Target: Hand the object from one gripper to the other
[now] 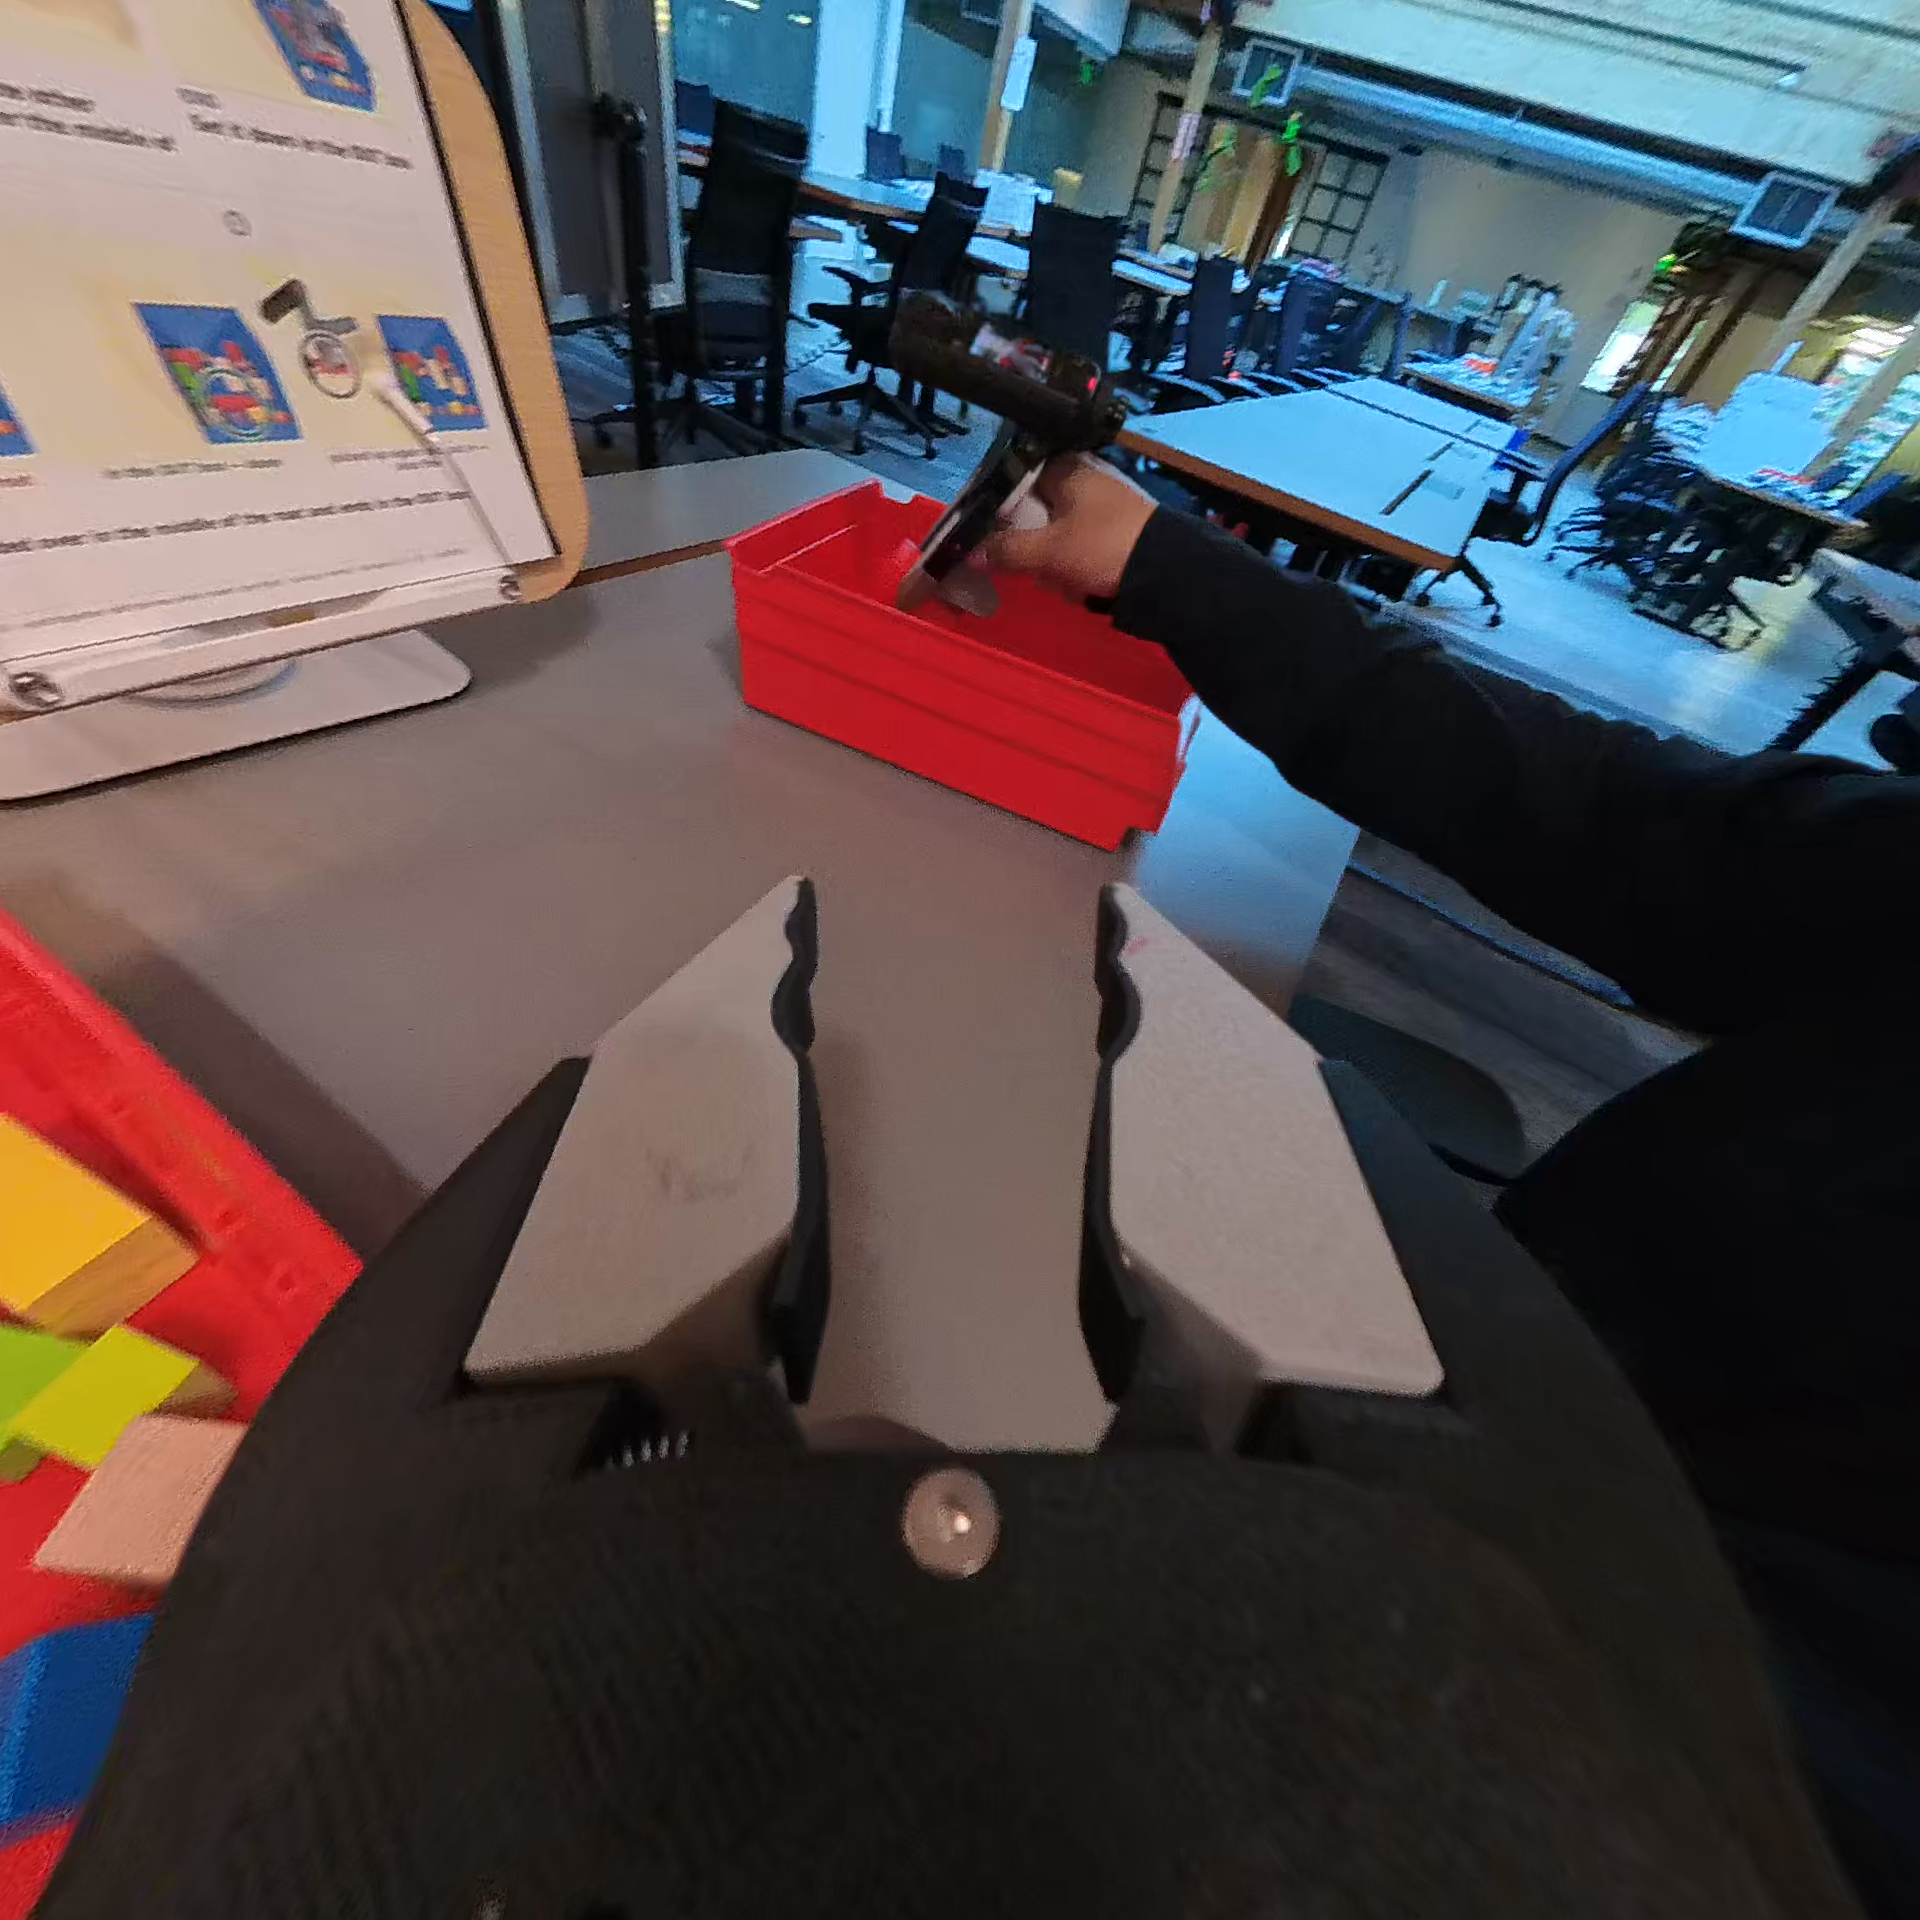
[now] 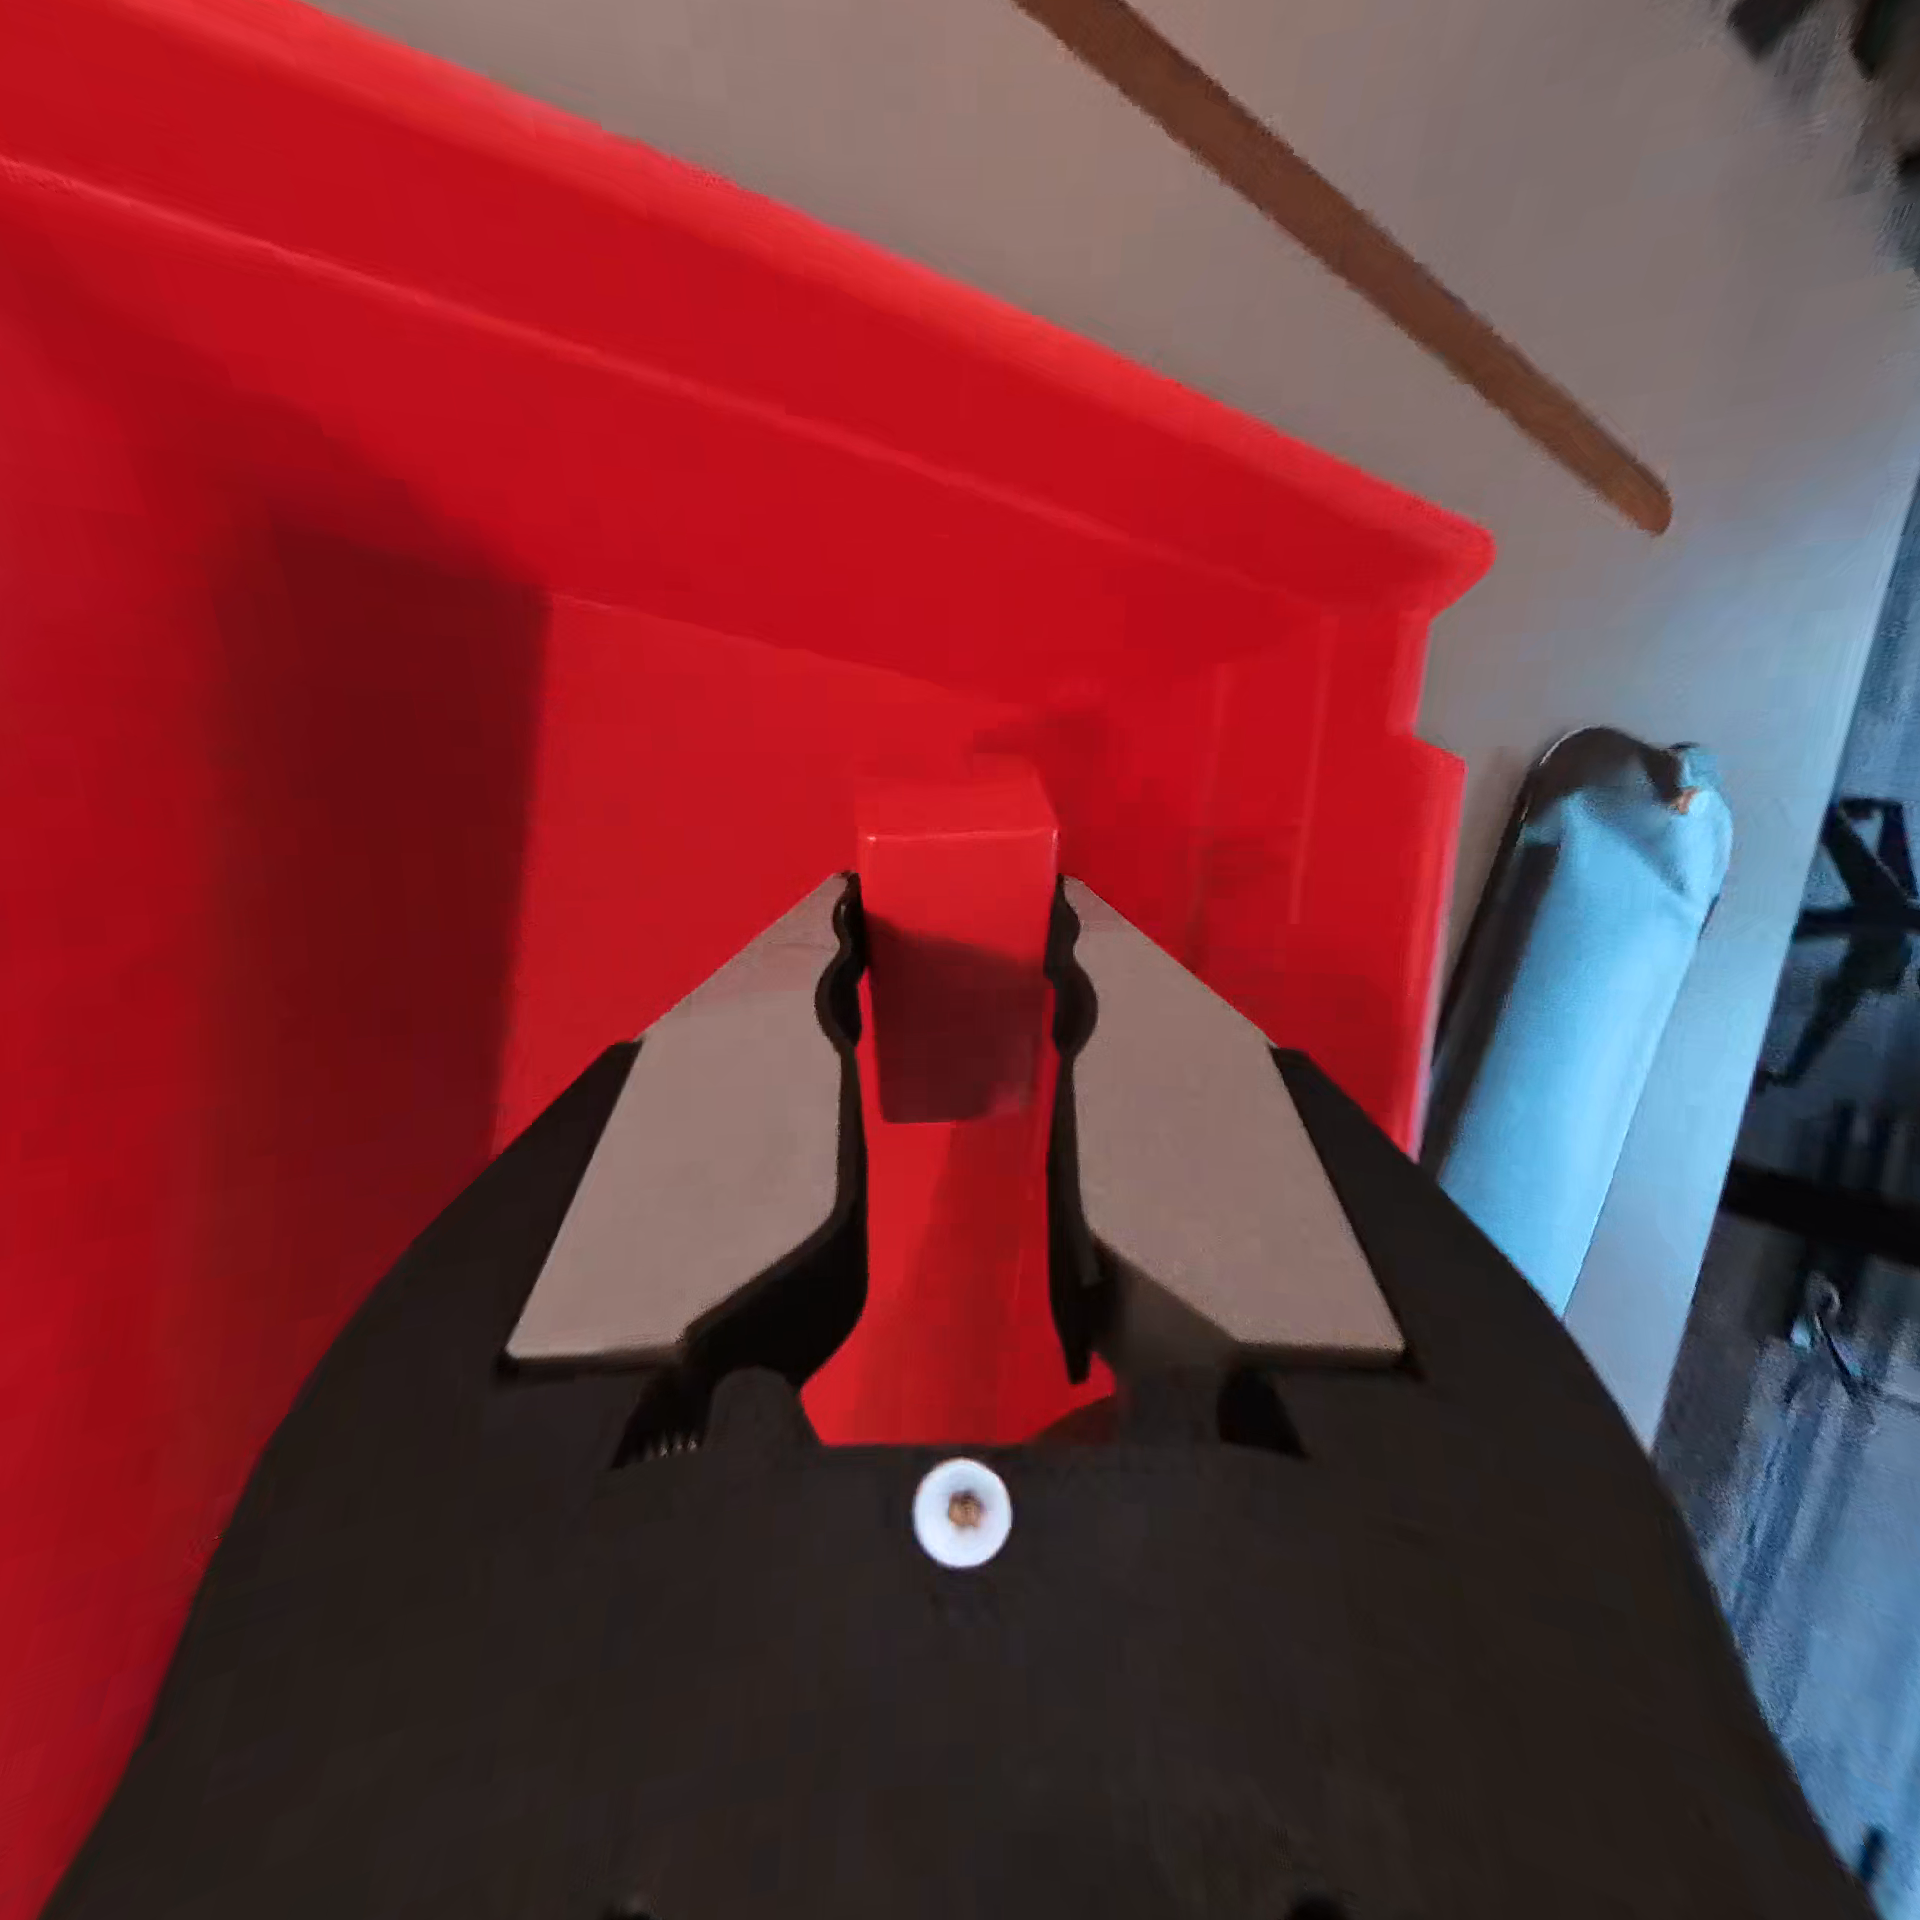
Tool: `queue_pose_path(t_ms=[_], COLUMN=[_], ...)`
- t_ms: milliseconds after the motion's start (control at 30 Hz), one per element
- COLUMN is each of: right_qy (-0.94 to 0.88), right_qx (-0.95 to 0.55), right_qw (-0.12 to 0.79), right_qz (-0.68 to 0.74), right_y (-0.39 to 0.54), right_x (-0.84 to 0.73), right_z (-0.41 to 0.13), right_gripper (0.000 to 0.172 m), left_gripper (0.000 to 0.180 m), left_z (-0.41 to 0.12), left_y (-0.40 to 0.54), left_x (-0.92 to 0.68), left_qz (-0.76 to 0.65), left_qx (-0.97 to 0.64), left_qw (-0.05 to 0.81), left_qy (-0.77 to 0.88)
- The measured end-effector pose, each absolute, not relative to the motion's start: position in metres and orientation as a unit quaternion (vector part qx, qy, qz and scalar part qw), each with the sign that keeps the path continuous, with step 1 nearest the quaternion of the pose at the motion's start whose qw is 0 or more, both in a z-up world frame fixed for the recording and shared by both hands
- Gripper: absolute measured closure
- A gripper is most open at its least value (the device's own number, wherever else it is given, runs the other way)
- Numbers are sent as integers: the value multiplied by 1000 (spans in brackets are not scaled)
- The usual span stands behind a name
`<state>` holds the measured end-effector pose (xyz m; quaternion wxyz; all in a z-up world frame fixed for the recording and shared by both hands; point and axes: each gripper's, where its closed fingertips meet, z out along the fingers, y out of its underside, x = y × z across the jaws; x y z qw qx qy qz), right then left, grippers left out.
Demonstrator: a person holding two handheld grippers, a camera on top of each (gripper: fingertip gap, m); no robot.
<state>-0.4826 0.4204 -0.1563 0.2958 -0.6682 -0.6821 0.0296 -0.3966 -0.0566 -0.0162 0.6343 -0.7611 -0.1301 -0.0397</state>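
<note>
My right gripper (image 2: 954,904) is shut on a red block (image 2: 951,904). Both pads press its sides. It holds the block inside a red bin (image 2: 727,499), near the bin's floor. In the left wrist view the right gripper (image 1: 951,582) reaches down into that red bin (image 1: 966,717), held by a hand in a dark sleeve. My left gripper (image 1: 954,925) is open with nothing between its fingers. It hovers over the grey table (image 1: 520,883), short of the bin.
A second red crate (image 1: 135,1195) with several coloured blocks sits at the lower left. A stand with an instruction sheet (image 1: 260,312) is at the back left. The table's right edge (image 1: 1330,883) is close to the bin. Office desks and chairs fill the background. Some 50 cm of space lies between my two pairs of fingers.
</note>
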Motion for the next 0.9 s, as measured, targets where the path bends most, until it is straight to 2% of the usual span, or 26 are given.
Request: queue_pose_path(t_ms=[200, 233, 300, 433, 567, 667, 800, 900], right_qy=[-664, -664, -661, -658, -656, -667, -707, -730], right_qx=[-704, -705, -701, -680, -610, -533, -436, -400], right_qw=[250, 249, 267, 321, 396, 419, 366, 308], right_qz=[-7, -10, -8, 48, 200, 309, 419, 462], right_y=[440, 441, 441, 416, 333, 250, 148, 108], right_x=[-491, -490, -491, -490, -475, -446, -409, -392], right_z=[-195, -195, -187, -140, -56, -10, 1, -11], right_gripper=[140, 132, 122, 118, 121, 121, 120, 111], left_gripper=[131, 130, 130, 126, 125, 125, 124, 123], left_z=[-14, -15, -21, -36, -54, -53, -60, -71], left_y=[-76, -79, -86, -123, -191, -218, -230, -232], left_x=[-411, -414, -422, -455, -502, -514, -521, -524], left_qz=[-29, -27, -14, 55, 159, 187, 199, 206], left_qx=[-752, -753, -760, -773, -757, -736, -730, -742], left_qw=[640, 638, 625, 587, 529, 526, 513, 487], left_qy=[-157, -162, -177, -234, -348, -383, -404, -412])
